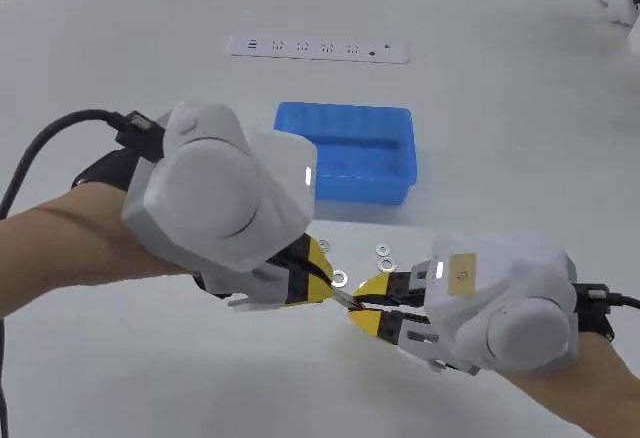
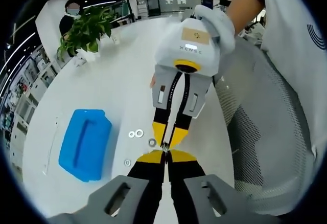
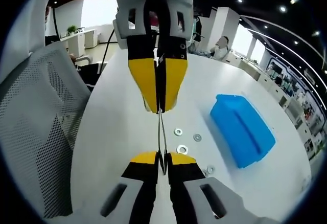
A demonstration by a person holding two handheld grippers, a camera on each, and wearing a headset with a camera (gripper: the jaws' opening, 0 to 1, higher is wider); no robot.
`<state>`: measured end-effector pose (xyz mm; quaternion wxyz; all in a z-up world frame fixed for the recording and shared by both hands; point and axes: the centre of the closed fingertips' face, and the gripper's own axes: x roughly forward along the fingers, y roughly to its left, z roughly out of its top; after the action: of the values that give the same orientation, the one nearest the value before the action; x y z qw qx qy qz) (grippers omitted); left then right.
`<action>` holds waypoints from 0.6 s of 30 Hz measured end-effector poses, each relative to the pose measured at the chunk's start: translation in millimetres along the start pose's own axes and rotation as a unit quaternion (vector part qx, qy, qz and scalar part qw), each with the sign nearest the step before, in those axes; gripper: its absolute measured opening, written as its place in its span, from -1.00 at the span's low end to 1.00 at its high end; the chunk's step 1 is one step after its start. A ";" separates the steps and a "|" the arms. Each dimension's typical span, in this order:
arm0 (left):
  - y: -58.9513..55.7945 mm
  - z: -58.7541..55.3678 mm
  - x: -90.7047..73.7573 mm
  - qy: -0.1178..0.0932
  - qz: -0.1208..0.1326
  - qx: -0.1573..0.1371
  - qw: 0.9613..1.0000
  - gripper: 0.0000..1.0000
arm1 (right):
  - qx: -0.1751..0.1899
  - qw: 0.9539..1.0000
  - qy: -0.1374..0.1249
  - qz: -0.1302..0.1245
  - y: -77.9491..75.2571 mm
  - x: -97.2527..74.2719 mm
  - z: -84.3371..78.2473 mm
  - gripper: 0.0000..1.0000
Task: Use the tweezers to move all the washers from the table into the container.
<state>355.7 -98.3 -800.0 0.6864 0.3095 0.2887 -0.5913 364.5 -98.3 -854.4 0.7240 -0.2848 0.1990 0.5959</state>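
Thin metal tweezers point(image 1: 346, 299) point(image 3: 160, 132) point(image 2: 164, 147) span between my two grippers just above the white table. My left gripper point(image 1: 318, 280) point(image 2: 164, 156) is shut on one end. My right gripper point(image 1: 366, 304) point(image 3: 162, 161) faces it and is shut on the other end. Several washers lie on the table beside the jaws: one point(image 1: 340, 279) point(image 3: 182, 149) point(image 2: 152, 142) right next to the tweezers, others point(image 1: 384, 251) point(image 3: 178, 131) point(image 2: 136, 133) a little farther towards the container. The blue container point(image 1: 352, 153) point(image 2: 84, 144) point(image 3: 243, 129) stands behind them, away from both grippers.
A white power strip point(image 1: 318, 49) lies at the back of the table point(image 1: 500, 108). A mesh chair point(image 2: 265, 147) point(image 3: 36, 116) is at the near edge. A potted plant point(image 2: 86, 29) stands at the table's far end.
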 end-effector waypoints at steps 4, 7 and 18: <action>2.3 14.6 4.8 -0.045 0.007 -0.028 0.999 -0.88 | 0.014 1.000 -0.010 -0.005 -2.3 -5.7 -2.8 -0.84; 2.4 20.0 7.6 -0.061 0.011 -0.033 0.998 -0.87 | 0.014 1.000 -0.012 -0.005 -2.6 -7.5 -3.8 -0.84; 3.0 26.9 11.4 -0.093 0.020 -0.036 0.995 -0.89 | 0.003 1.000 -0.011 0.000 -3.4 -8.2 -4.8 -0.80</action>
<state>361.0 -125.8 -791.2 0.7324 0.2342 0.2386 -0.5932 366.3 -108.0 -852.3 0.7271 -0.2761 0.1926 0.5983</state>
